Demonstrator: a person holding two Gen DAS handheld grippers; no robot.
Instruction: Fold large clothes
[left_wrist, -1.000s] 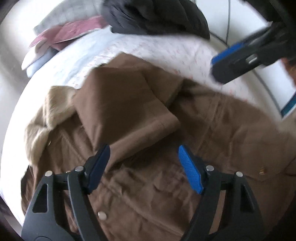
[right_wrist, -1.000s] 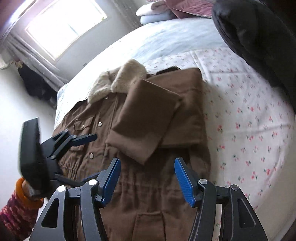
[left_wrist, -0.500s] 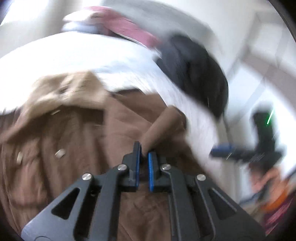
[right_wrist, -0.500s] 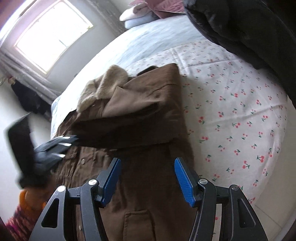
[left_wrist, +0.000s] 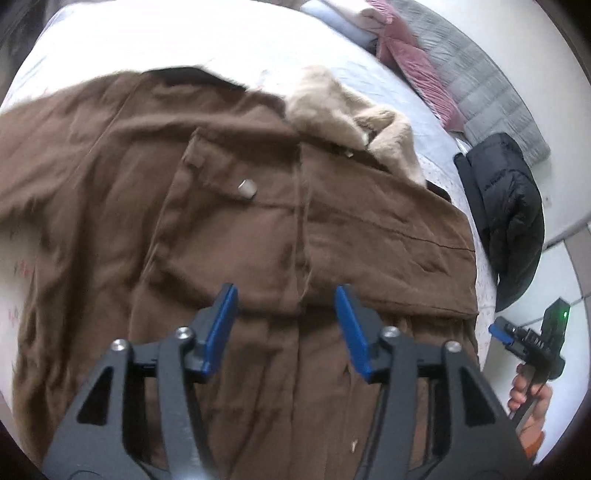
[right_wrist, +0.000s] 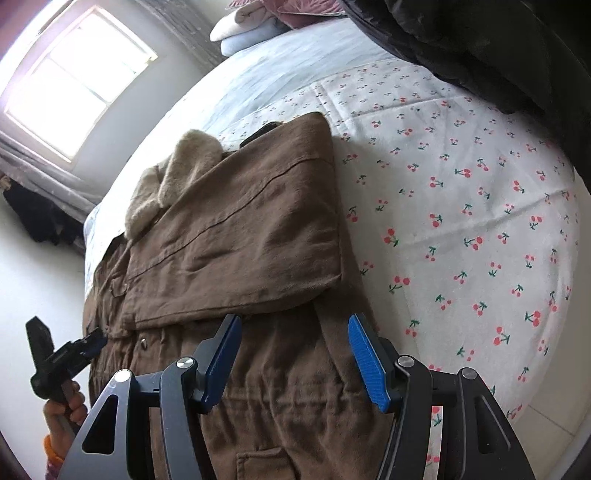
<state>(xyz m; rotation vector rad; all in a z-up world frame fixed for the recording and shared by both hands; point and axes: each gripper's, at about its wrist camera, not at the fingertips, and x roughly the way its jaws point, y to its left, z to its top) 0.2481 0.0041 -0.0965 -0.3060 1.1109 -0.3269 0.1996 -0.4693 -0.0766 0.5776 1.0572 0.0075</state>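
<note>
Sleeve's been let go by the left claw (left_wrist: 286, 325), now spread wide; right claw (right_wrist: 295, 354) wide too. Coat (right_wrist: 236, 236) laid mid-bed (right_wrist: 480, 184), one side folded, other sleeve still to be done.

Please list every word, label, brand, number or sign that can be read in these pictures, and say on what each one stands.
No text can be read.
Right tool, left wrist view: pale marks on its body, too blurred to read.
Brown jacket: no label shows.
Bedsheet: only a cherry print, no writing.
</note>
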